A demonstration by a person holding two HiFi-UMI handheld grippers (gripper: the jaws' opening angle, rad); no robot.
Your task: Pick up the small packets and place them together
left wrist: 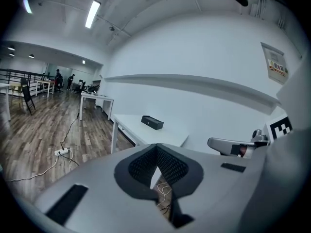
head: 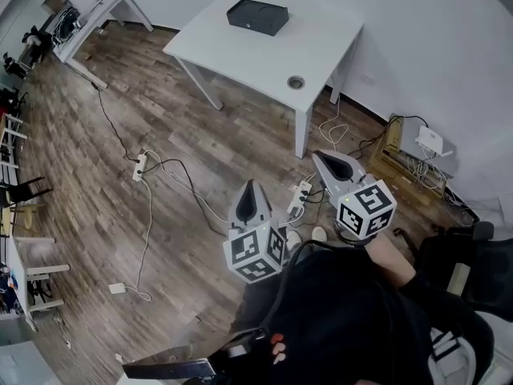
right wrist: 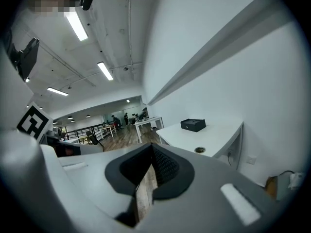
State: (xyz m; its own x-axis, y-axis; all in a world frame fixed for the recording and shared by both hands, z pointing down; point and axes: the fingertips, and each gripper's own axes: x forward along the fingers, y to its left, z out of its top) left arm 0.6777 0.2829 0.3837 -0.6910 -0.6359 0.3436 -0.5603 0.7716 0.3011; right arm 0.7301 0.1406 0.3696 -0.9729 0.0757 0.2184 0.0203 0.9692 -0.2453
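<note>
Both grippers hang in mid-air over the wooden floor (head: 160, 119), well apart from the white surface (head: 264, 50) at the upper middle of the head view. The left gripper (head: 251, 187) is clenched on nothing: its own view shows the dark pads meeting at the tip with only floor and cable behind them. The right gripper (head: 320, 158) is likewise pressed closed and empty.

No small packets show in any view. The only thing on the surface is a black box (head: 257, 16) near its far edge, and whether the packets lie in it or somewhere else cannot be told.

The main risk, as I judge it, is reaching before the packets are found, or taking the box for the target. Both grippers would also have to open before any pick; arriving closed would push a light packet away instead of grasping it. Loose cables and a power strip (head: 140, 167) cross the floor at centre left and could snag a foot on the way over.
</note>
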